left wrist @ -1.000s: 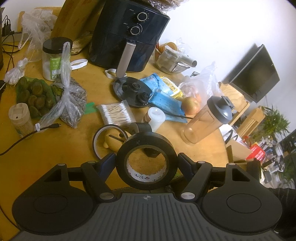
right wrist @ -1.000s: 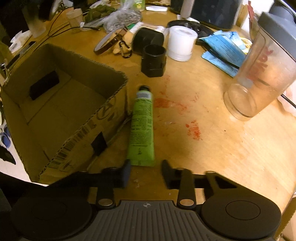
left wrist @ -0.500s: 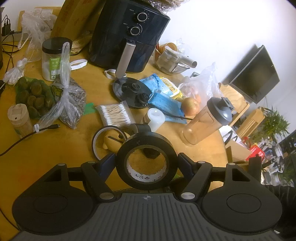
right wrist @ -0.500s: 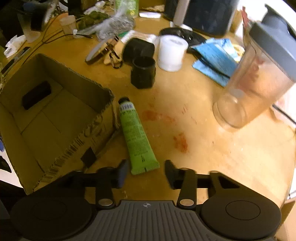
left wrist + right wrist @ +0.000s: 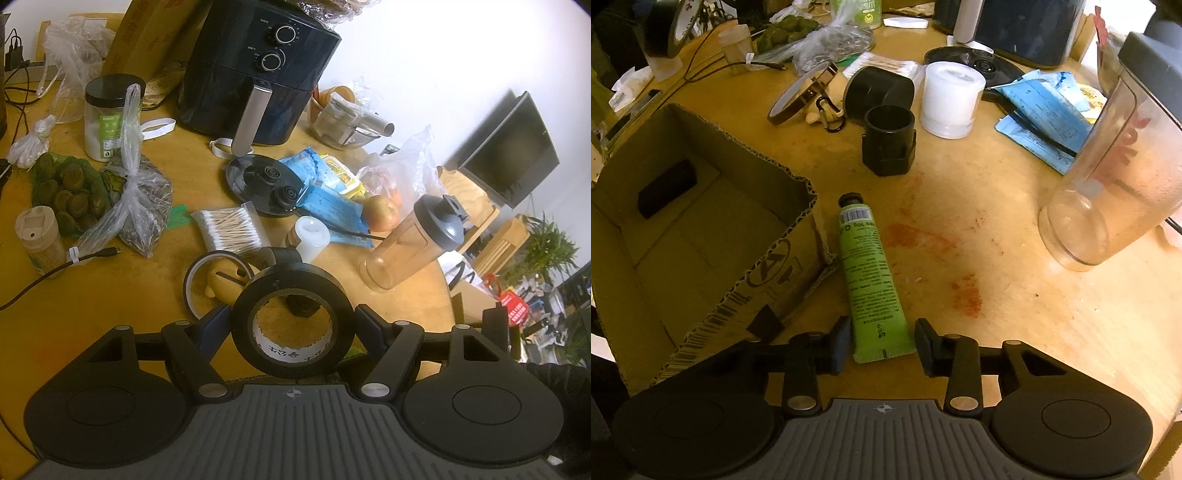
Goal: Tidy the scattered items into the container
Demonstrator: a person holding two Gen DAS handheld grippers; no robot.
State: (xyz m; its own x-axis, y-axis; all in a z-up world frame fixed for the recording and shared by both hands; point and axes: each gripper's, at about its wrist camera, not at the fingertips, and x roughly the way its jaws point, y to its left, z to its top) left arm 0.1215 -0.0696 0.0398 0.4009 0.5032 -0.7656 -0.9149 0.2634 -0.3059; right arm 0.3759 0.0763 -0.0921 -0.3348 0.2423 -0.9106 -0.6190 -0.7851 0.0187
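Left claw (image 5: 291,323) clamped on a black tape roll (image 5: 291,325), pads pressing its two sides, roll upright between them above the table (image 5: 92,306); amber tape ring (image 5: 218,273) and cotton buds (image 5: 231,230) lie just ahead of it, shaker (image 5: 417,243) ahead to the right. Right claw (image 5: 879,341) points down at the table, jaws closing, the flat end of the green tube (image 5: 870,280) between them, pads not clearly pressing it yet. Open box (image 5: 698,236) sits just left of this claw, tube beside its wall; black fitting (image 5: 888,144) further ahead.
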